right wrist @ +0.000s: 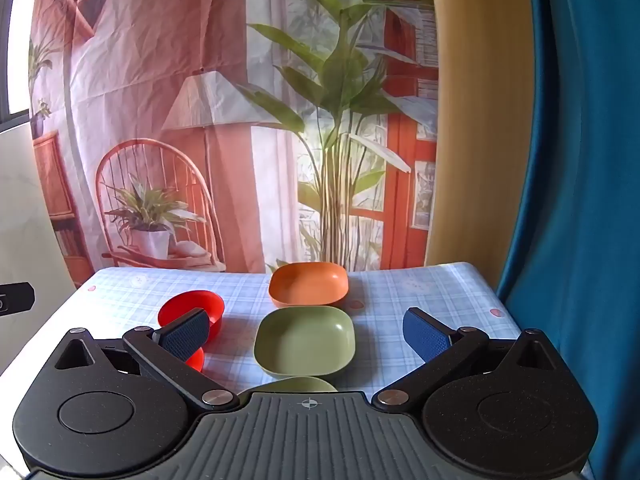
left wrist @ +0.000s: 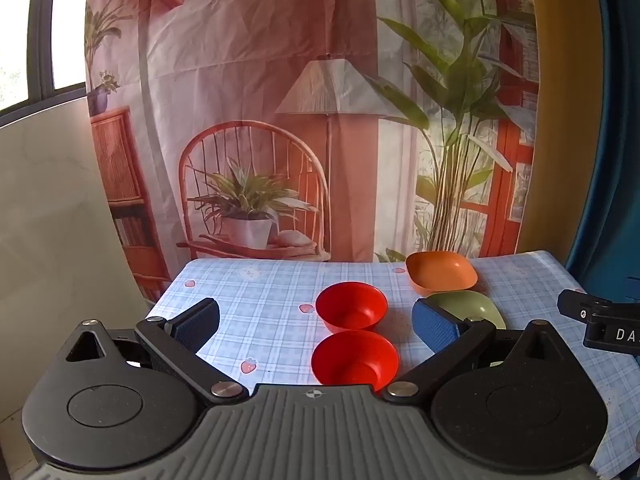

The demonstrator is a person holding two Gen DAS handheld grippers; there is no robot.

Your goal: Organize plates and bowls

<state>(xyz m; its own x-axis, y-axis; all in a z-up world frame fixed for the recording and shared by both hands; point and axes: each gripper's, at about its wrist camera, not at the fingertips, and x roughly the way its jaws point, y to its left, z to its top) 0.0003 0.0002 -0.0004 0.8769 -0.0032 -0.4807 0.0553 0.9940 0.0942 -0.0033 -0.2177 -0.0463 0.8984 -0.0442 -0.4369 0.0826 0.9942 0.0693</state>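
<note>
On the checked tablecloth (left wrist: 248,300), two red bowls (left wrist: 351,311) line up near-to-far left of the square green dish (right wrist: 305,339) and orange dish (right wrist: 308,283), seemingly sorted by shape; left gripper (left wrist: 316,320) and right gripper (right wrist: 306,334) hover spread, empty.

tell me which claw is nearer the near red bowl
Left. The left claw is open right above the near red bowl, which sits between its fingers. The right claw is open over the green bowl, with the red bowl off to its left.
</note>
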